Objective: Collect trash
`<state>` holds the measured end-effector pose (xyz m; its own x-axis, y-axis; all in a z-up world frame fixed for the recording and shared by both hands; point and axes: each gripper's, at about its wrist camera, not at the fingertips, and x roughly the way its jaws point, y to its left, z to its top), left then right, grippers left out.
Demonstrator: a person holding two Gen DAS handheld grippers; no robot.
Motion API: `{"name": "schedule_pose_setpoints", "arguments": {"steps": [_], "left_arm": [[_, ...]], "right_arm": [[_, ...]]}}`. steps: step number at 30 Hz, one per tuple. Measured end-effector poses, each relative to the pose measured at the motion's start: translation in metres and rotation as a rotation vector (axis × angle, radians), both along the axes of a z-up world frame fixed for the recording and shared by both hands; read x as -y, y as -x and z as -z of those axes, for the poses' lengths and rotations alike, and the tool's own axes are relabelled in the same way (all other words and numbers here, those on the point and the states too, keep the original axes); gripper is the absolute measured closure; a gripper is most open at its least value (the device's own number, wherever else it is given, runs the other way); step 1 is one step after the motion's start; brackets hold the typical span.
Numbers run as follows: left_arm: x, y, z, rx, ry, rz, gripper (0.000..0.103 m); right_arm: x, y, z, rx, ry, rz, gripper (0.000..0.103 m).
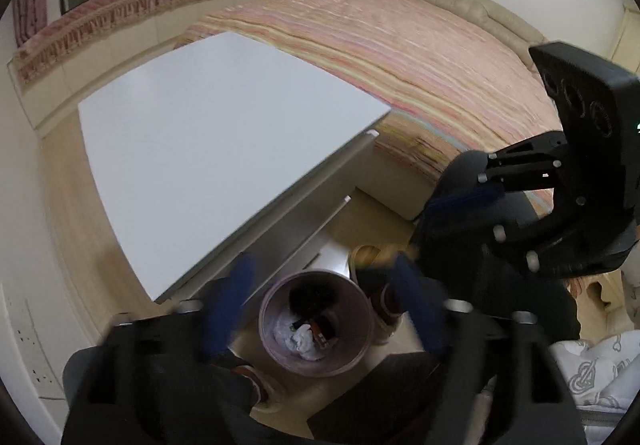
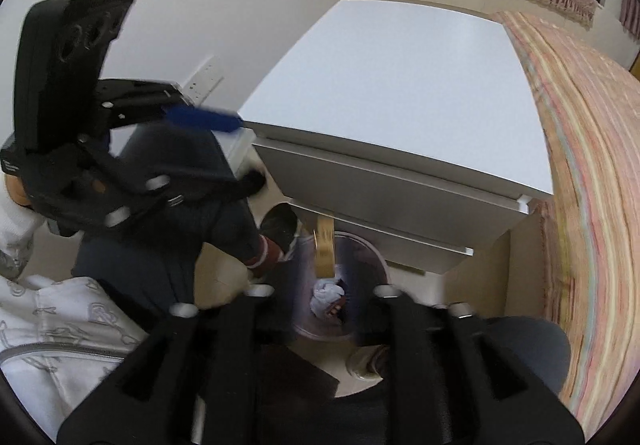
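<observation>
A round pinkish trash bin point(image 1: 316, 321) stands on the floor below the white nightstand point(image 1: 216, 169), with crumpled white paper point(image 1: 300, 341) and dark scraps inside. My left gripper point(image 1: 320, 309) hangs open and empty right above it. In the right wrist view the bin point(image 2: 344, 285) lies under my right gripper point(image 2: 322, 285). A tan tape roll point(image 2: 325, 249) is in the air above the bin, between the spread finger bases; the fingertips are out of sight. My right gripper also shows in the left wrist view point(image 1: 460, 201), a blurred tan shape point(image 1: 380, 257) below it.
A bed with a striped pink cover point(image 1: 420, 57) lies right of the nightstand. The person's legs and shoes point(image 2: 276, 241) stand next to the bin. A wall socket point(image 2: 204, 79) is on the white wall at left.
</observation>
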<state>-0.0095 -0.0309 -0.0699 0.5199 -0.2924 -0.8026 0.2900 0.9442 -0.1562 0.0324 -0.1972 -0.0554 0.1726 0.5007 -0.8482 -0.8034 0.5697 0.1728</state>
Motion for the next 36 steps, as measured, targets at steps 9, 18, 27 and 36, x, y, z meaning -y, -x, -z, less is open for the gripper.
{"name": "schedule_pose_setpoints", "arguments": {"steps": [9, 18, 27, 36], "left_arm": [[-0.004, 0.008, 0.001, 0.019, 0.002, -0.053, 0.008], [-0.013, 0.008, -0.009, 0.047, 0.014, -0.103, 0.008], [-0.027, -0.011, -0.046, 0.131, -0.038, -0.193, 0.007], [-0.043, -0.037, -0.089, 0.207, -0.026, -0.274, 0.006]], "right_arm": [[0.003, -0.012, 0.007, -0.038, -0.024, 0.091, 0.003], [-0.001, -0.015, -0.007, -0.011, -0.041, 0.12, 0.003], [-0.011, -0.045, -0.052, 0.068, -0.079, 0.168, 0.003], [-0.025, -0.077, -0.102, 0.178, -0.13, 0.21, 0.003]]}}
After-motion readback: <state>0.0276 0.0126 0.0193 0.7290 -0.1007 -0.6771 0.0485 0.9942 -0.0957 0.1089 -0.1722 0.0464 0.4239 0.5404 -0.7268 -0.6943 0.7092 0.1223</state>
